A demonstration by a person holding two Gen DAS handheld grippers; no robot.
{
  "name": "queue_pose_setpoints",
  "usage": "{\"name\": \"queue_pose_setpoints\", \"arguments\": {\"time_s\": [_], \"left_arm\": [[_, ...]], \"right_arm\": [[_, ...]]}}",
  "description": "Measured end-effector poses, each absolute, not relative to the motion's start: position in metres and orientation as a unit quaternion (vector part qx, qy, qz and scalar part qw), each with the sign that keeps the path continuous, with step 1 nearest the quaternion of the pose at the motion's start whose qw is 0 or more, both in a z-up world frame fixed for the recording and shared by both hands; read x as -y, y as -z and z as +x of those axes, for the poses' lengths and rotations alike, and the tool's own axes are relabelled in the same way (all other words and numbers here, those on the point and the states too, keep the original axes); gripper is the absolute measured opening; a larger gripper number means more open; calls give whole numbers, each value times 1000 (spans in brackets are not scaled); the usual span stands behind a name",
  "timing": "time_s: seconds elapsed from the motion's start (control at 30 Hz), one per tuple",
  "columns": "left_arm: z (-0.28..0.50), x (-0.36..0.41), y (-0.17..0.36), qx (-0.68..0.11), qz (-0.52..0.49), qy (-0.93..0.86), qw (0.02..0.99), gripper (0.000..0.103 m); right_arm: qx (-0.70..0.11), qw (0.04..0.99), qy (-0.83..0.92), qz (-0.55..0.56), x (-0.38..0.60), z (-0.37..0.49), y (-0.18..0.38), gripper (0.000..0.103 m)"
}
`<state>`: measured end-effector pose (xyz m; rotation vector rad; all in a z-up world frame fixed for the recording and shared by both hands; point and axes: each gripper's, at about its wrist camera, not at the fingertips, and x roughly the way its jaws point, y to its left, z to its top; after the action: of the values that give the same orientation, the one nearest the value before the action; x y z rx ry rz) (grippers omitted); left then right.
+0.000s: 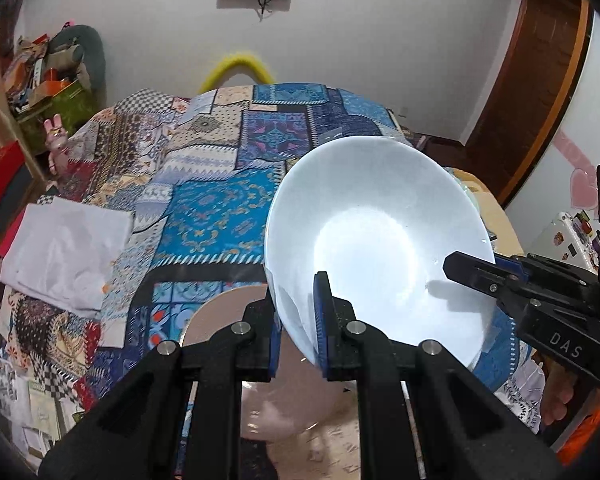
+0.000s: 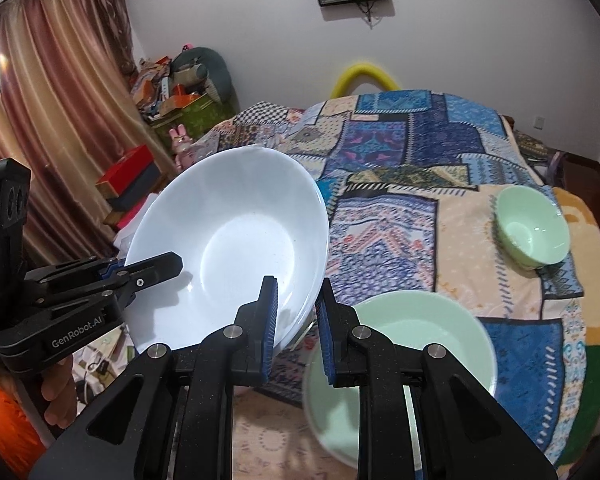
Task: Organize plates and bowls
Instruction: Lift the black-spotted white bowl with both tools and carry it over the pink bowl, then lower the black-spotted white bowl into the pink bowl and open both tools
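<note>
A pale white bowl (image 1: 380, 240) hangs tilted above the quilted bed, held by both grippers on opposite sides of its rim. In the left wrist view my left gripper (image 1: 298, 308) is shut on the near rim, one blue pad inside the bowl and one outside. My right gripper (image 1: 464, 270) bites the rim from the right. In the right wrist view that bowl (image 2: 228, 256) sits left of centre, with my right gripper (image 2: 298, 292) shut on its lower right rim and my left gripper (image 2: 172, 262) shut on its left rim. A pink plate (image 1: 220, 320) lies under the bowl.
A large green dish (image 2: 420, 340) rests on the bed just under my right gripper, and a small green bowl (image 2: 532, 228) sits farther right. A white cloth (image 1: 64, 252) lies on the patchwork quilt (image 1: 204, 184). Boxes and clutter (image 2: 172, 96) stand along the bed's left side.
</note>
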<state>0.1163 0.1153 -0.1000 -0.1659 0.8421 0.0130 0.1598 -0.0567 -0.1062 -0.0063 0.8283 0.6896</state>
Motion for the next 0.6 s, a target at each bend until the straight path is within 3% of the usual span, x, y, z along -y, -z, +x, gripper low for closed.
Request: {"name": "queue_pose_setpoints", "arguments": {"time_s": [0.6], "left_arm": [[98,-172,156,-457,-109,-40,882,14]], "right_arm": [[-450,817,-360,-9,4,152,152,17]]}}
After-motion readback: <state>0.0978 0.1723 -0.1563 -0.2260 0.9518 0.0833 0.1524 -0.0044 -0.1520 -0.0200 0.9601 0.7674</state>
